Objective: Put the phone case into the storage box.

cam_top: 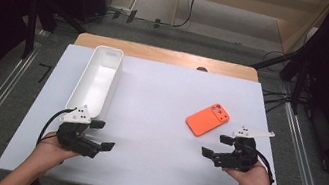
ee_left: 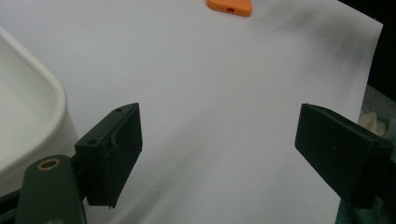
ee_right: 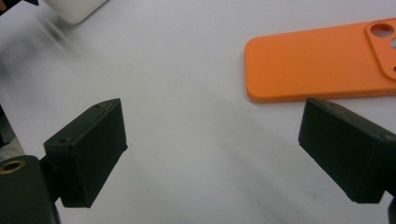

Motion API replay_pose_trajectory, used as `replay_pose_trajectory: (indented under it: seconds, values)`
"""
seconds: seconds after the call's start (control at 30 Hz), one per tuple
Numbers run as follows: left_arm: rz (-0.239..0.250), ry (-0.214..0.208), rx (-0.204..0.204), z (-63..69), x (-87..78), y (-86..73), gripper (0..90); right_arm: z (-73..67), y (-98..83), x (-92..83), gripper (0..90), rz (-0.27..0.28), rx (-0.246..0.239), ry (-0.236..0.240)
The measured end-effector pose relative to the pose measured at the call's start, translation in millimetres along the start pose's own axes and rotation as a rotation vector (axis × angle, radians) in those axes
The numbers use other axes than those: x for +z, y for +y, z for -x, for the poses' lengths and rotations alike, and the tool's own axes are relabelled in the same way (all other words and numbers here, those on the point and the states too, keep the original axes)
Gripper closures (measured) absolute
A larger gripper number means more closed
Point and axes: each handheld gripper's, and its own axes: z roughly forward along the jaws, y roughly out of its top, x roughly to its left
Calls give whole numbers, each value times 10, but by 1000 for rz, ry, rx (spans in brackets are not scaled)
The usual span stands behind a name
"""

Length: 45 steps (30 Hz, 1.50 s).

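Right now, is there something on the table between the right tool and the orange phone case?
Nothing visible. The right tool hangs open just short of the orange phone case, and between them lies only bare white table sheet. The white tray stands far off, by the left tool.

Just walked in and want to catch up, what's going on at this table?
A person sits at a white table with a tool in each hand. The right tool is open, just short of an orange phone case lying flat, camera cutout up. The left tool is also open and empty, beside the near end of a long white bin. Nothing is held yet; the case looks like the next thing to be picked up.
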Motion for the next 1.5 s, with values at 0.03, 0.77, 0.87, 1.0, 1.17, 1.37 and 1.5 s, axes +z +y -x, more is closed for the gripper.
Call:
replay_pose_trajectory:
  seconds: [0.03,0.77,0.87,1.0,1.17,1.37,1.5]
  values:
    - [0,0,0,0,0,0,147,0,0,0,68,0,0,0]
    - [5,0,-7,-4,-1,-6,147,162,296,32,68,24,1,-25]
    - [-3,-3,-2,-5,1,-5,147,194,348,32,68,31,10,-31]
    - [-1,-5,-1,4,-1,-5,147,227,393,36,68,33,1,-40]
    - [5,-7,-3,5,-2,-5,147,298,467,44,185,37,6,-24]
    - [10,-6,-6,0,-12,-7,148,361,508,91,185,21,17,-45]
    - [8,-9,-5,0,-9,-8,147,423,539,106,188,25,19,-63]
